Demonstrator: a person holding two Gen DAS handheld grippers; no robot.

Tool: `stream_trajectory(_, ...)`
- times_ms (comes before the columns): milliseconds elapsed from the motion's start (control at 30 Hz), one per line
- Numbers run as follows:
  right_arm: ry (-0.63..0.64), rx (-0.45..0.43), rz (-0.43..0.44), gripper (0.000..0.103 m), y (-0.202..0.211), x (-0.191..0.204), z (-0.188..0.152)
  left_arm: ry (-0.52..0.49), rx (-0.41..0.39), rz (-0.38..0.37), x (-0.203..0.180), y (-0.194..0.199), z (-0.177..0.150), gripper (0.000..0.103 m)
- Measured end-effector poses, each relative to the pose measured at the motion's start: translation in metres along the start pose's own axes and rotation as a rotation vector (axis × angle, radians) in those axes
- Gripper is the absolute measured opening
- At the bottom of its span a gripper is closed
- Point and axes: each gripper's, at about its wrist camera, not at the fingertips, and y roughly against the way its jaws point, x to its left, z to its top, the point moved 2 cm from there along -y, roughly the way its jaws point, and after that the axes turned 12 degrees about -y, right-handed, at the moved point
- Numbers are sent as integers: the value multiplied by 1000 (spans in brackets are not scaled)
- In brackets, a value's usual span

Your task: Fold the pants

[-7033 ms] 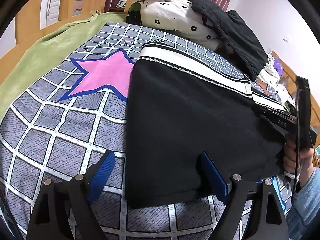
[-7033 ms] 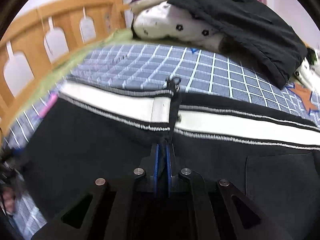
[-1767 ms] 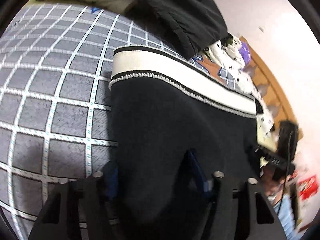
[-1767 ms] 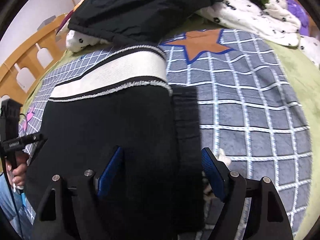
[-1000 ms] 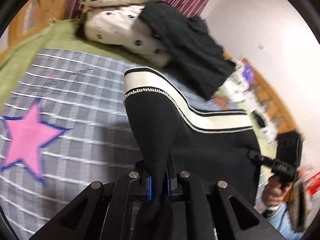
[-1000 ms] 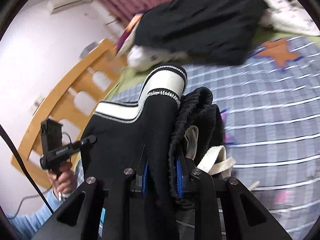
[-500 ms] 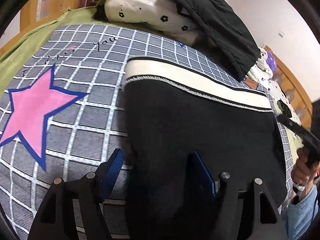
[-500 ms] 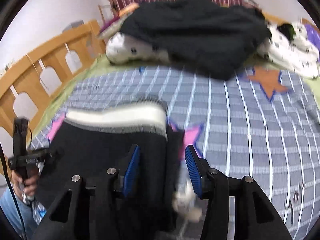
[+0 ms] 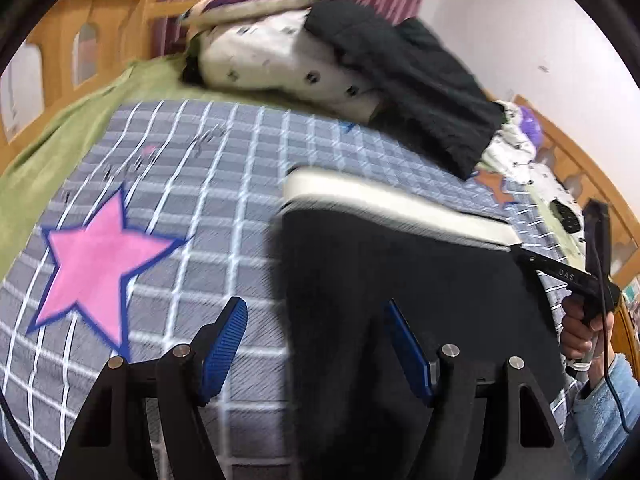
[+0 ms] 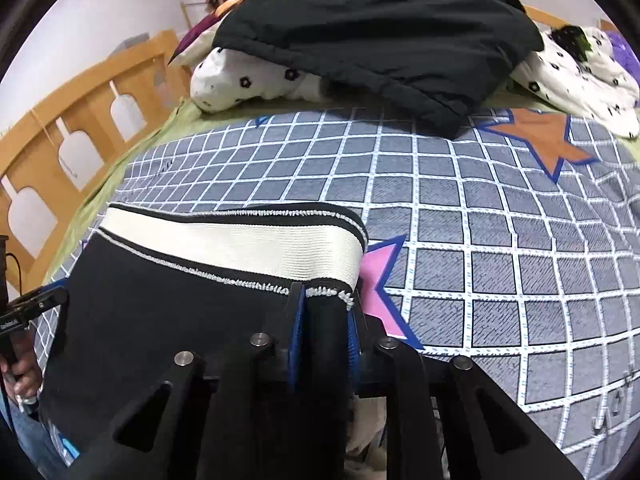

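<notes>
Bedroom — bed (image 10: 500, 240), pillow (image 10: 240, 76)

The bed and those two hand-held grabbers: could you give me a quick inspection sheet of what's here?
Surface: checked grey bedspread with stars.
Job's things: black pants, white waistband, lying folded on it.
Clutter: black jacket over flowered pillows.
Grippers: left gripper open, fingers astride the pants' edge; right gripper shut on the pants near the waistband.
Cables: black cable on the right gripper's handle.
Surroundings: wooden bed rail, striped curtain, white wall.
</notes>
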Motion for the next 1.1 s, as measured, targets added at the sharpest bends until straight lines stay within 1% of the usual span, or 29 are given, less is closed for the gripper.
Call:
stream_trajectory(33,-21,11,-15,41,4,-1,5,-28,-29,0,-7,4,8,69)
stream_trajectory(67,-45,16,-30,40,13,-1,15,-51,-48,4,-12,6,13,69)
stream_trajectory(100,-56,-10,-21,38,24,2,20,-87,-72,13,-20,7,23,69)
stream_trajectory(133,-54,-64,-11,37,36,8,23,-109,-80,24,-26,5,30,69)
stream_trajectory(167,-30,-109,-10,38,45,16,27,-125,-82,31,-31,0,39,69)
stream_trajectory(233,22,-124,4,38,47,35,29,-131,-78,17,-38,-15,55,69)
stream_trajectory(267,48,-117,21,38,42,46,28,-132,-62,9,-39,-28,62,69)
stream_trajectory(300,82,-105,24,37,31,56,26,-133,-34,22,-40,-40,65,68)
stream_trajectory(333,108,-99,13,37,23,60,21,-130,18,65,-37,-61,66,65)
stream_trajectory(367,139,-88,-17,37,7,63,16,-129,57,94,-34,-76,63,52)
stream_trajectory(400,158,-75,-57,37,-10,62,11,-127,93,107,-30,-94,58,51)
stream_trajectory(433,178,-72,-92,36,-25,58,6,-127,97,101,-26,-105,52,51)
stream_trajectory(467,185,-103,-70,37,-27,55,4,-127,74,93,-25,-105,50,51)
stream_trajectory(500,167,-93,-41,37,-25,51,7,-127,57,88,-24,-103,49,51)
stream_trajectory(533,148,-76,-26,37,-24,48,10,-123,57,85,-23,-103,50,51)
stream_trajectory(633,171,-77,-23,37,-27,46,11,-122,51,88,-25,-107,49,52)
stream_trajectory(733,158,-77,-7,37,-26,44,11,-128,49,93,-26,-108,47,52)
stream_trajectory(833,166,-84,-23,37,-23,48,7,-137,60,90,-33,-101,46,53)
stream_trajectory(867,183,-79,-39,37,-21,51,6,-149,77,82,-37,-96,45,59)
stream_trajectory(900,194,-74,-54,37,-17,53,5,-168,95,63,-41,-90,42,66)
stream_trajectory(933,192,-68,-64,41,-12,55,3,-199,108,55,-48,-84,37,68)
stream_trajectory(967,185,-52,-64,43,-4,56,-3,-237,107,78,-52,-76,31,69)
stream_trajectory(1000,189,-39,-66,44,3,56,-9,-292,109,102,-62,-67,21,69)
stream_trajectory(1033,201,-31,-74,44,10,57,-19,-321,127,90,-70,-61,11,69)
stream_trajectory(1100,237,-34,-101,45,25,56,-41,-334,140,76,-80,-45,-11,69)
